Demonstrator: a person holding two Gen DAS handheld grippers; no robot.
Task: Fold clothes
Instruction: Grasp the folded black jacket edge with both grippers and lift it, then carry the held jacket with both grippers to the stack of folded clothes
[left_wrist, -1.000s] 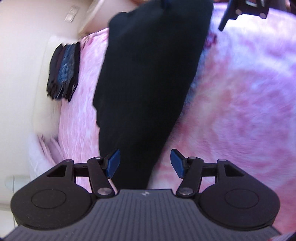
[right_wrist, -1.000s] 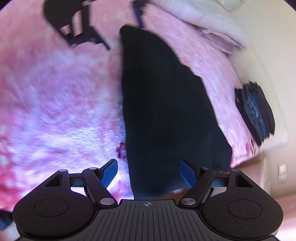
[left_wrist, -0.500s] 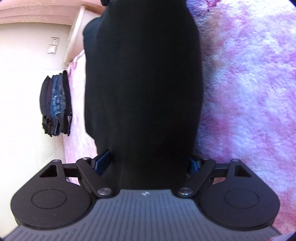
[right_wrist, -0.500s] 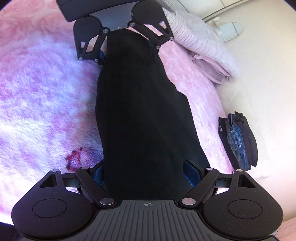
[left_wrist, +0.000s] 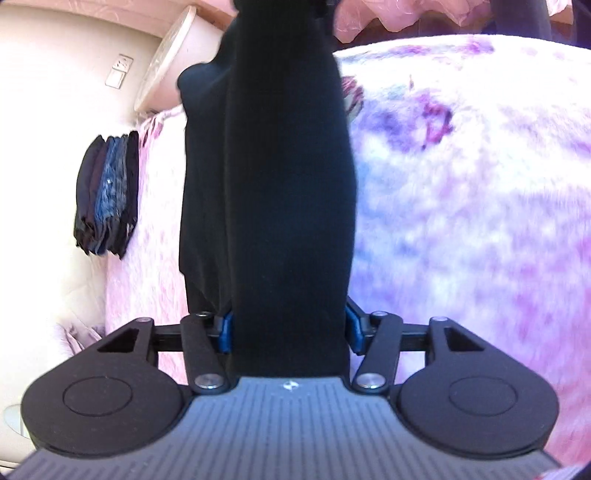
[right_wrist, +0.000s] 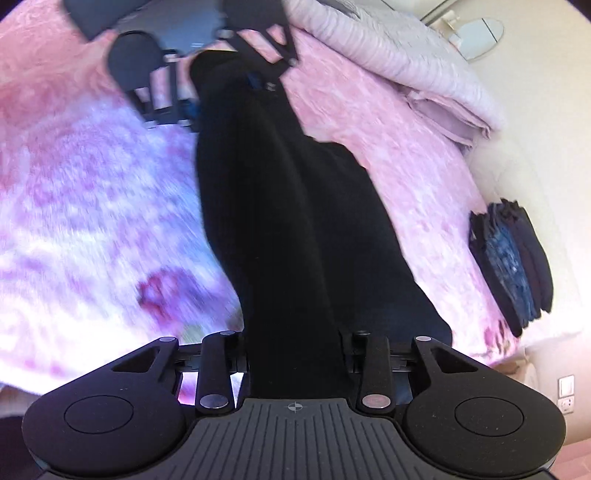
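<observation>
A pink and white fuzzy blanket (left_wrist: 461, 221) covers the bed and fills most of both views, blurred in places. Across it runs a long black garment (left_wrist: 288, 184), stretched between the two grippers and lifted at both ends, with a second layer or fold of it showing along one edge in each view. At the far edge of the bed, well apart from the garment, a stack of folded dark and blue clothes (left_wrist: 107, 195) sits on the blanket; in the right wrist view the same stack (right_wrist: 513, 262) is off to the right, and a folded pale quilt (right_wrist: 402, 62) lies at the top of that view. A wall socket (left_wrist: 119, 72) shows on the cream wall. The left gripper (left_wrist: 288, 328) has just been closing, and its blue pads (left_wrist: 224, 330) now press on either side of the garment's end, pinching it. The right gripper (right_wrist: 295, 358) has also just been closing; its jaws sit tight against the cloth at the other end, gripping it. In the right wrist view the left gripper (right_wrist: 221, 92) is seen at the top, blurred, at the garment's far end.
</observation>
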